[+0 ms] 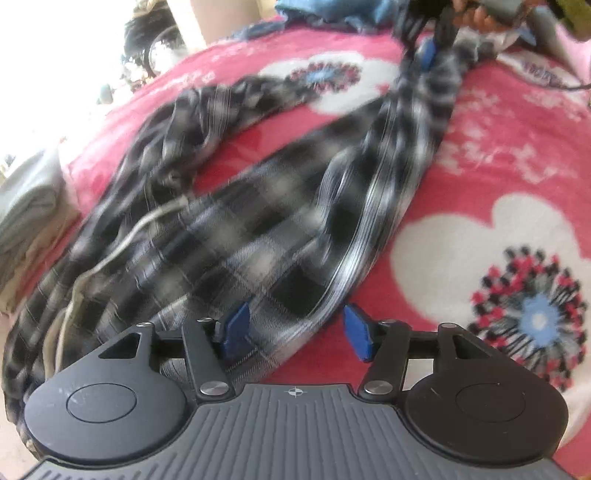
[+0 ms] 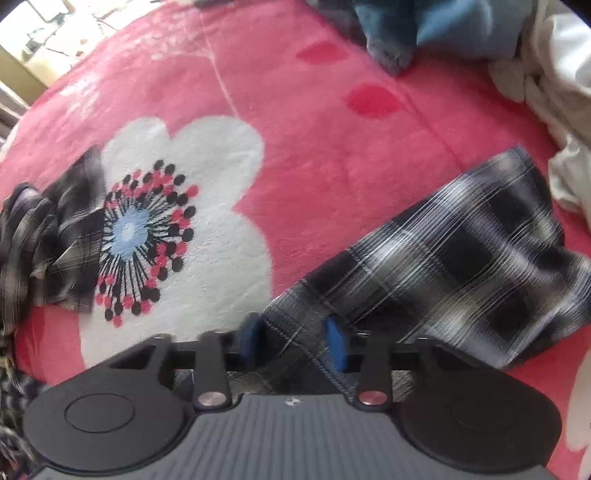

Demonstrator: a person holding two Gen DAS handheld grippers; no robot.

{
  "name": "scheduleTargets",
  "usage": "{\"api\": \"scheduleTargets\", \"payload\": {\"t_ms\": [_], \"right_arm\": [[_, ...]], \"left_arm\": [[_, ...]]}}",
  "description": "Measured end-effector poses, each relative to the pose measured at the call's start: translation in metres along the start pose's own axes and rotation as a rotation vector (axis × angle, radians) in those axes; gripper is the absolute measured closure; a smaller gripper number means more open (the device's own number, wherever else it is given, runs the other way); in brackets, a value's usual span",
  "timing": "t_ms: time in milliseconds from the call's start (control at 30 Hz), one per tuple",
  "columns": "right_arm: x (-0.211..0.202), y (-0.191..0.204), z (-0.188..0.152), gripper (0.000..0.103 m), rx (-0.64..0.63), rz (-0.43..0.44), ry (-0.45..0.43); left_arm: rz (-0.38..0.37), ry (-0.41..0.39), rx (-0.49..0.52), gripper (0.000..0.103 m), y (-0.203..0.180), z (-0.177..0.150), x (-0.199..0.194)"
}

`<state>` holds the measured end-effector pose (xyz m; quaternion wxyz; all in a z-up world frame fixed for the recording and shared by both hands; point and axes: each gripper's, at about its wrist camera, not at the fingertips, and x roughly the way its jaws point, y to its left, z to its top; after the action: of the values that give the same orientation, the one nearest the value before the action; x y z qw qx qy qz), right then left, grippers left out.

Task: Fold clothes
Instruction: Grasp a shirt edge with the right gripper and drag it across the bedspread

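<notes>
Right claw pinches one end of the black-and-white plaid garment, which lies stretched and twisted across the pink flowered blanket on the bed; left claw stands open around the near end, not clamped. Judged step: spreading the cloth; next, the left must close on its end and both pull it flat.

One black-and-white plaid garment, one pink flowered blanket, two grippers: left gripper and right gripper, each with two blue pads. Three white blossoms counted on the blanket in the left wrist view, one whole blossom in the right. One blue cloth heap, one white cloth heap, one folded pale stack.
</notes>
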<state>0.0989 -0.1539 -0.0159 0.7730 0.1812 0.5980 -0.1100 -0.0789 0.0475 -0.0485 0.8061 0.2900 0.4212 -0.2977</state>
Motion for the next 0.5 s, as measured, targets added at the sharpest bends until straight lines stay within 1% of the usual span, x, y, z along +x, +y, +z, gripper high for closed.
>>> {"api": "scheduleTargets", "payload": {"t_ms": [33,100,167,233,333,400,467,500], "right_arm": [[-0.010,-0.008,-0.004,0.099,0.011,0.014,-0.012],[-0.030,-0.024,-0.013,0.099,0.035,0.043,-0.036],[-0.054,-0.041,-0.024,0.100,0.054,0.068,-0.062],[-0.079,-0.058,-0.039,0.100,0.089,0.089,-0.065],[-0.111,-0.084,-0.077,0.100,0.137,0.089,-0.030],[-0.118,-0.099,-0.108,0.100,0.164,0.074,0.032],[-0.110,-0.110,-0.140,0.100,0.199,0.049,0.129],[-0.103,-0.115,-0.156,0.100,0.219,0.038,0.178]], "left_arm": [[0.001,0.011,0.005,0.073,0.001,-0.001,0.004],[-0.020,0.018,-0.017,0.093,0.005,-0.002,0.005],[-0.086,0.029,-0.019,0.100,0.010,0.000,-0.002],[-0.157,0.040,-0.017,0.102,0.014,0.003,-0.011],[-0.262,0.058,-0.016,0.102,0.021,0.007,-0.024],[-0.348,0.103,0.015,0.103,0.021,0.005,-0.030],[-0.418,0.161,0.068,0.103,0.017,-0.001,-0.033],[-0.447,0.193,0.077,0.103,0.015,-0.005,-0.030]]}}
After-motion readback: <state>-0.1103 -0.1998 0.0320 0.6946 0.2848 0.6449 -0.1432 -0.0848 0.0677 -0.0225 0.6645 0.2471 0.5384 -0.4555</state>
